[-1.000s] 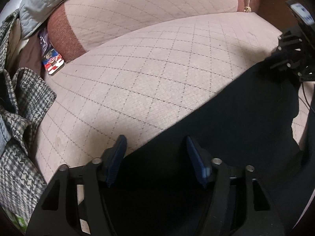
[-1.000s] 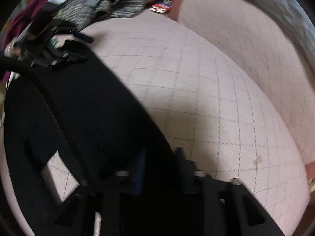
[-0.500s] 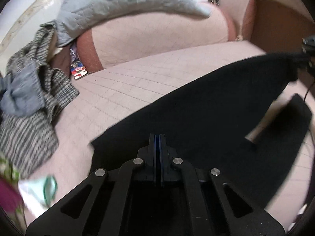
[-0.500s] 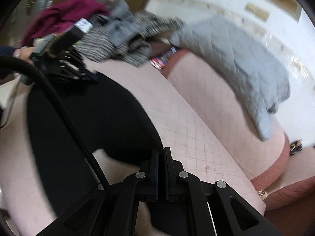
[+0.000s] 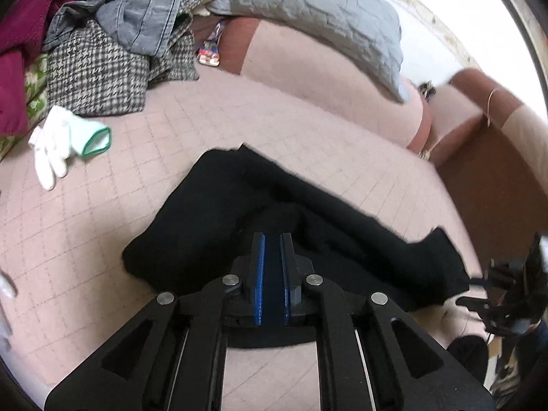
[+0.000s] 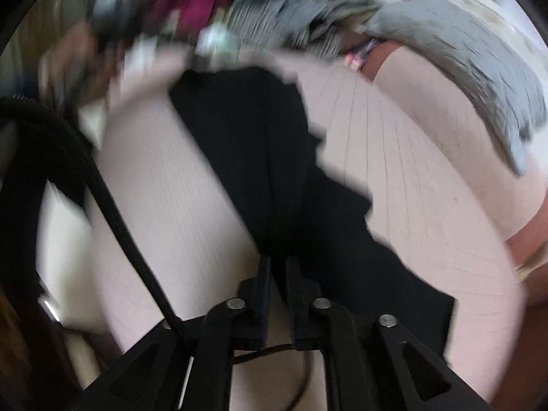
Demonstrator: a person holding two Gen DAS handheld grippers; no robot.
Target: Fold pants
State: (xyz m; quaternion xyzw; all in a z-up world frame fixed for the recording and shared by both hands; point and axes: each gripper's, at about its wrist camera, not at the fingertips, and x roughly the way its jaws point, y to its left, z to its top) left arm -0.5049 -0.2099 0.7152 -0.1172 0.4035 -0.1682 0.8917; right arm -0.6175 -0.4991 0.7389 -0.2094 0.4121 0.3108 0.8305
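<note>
The black fabric pants (image 5: 260,212) lie bunched on the pink quilted sofa seat (image 5: 144,226), directly ahead of both tools. The left gripper (image 5: 273,239) has its jaws narrowed onto the near edge of the cloth, holding it. The right gripper (image 6: 278,263) shows jaws nearly together with dark cloth between them, though blur hides whether they pinch it.

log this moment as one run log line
phase: fold | left claw: nearly shut, on black pants | right claw: nearly shut, on pants | surface: pink sofa
</note>
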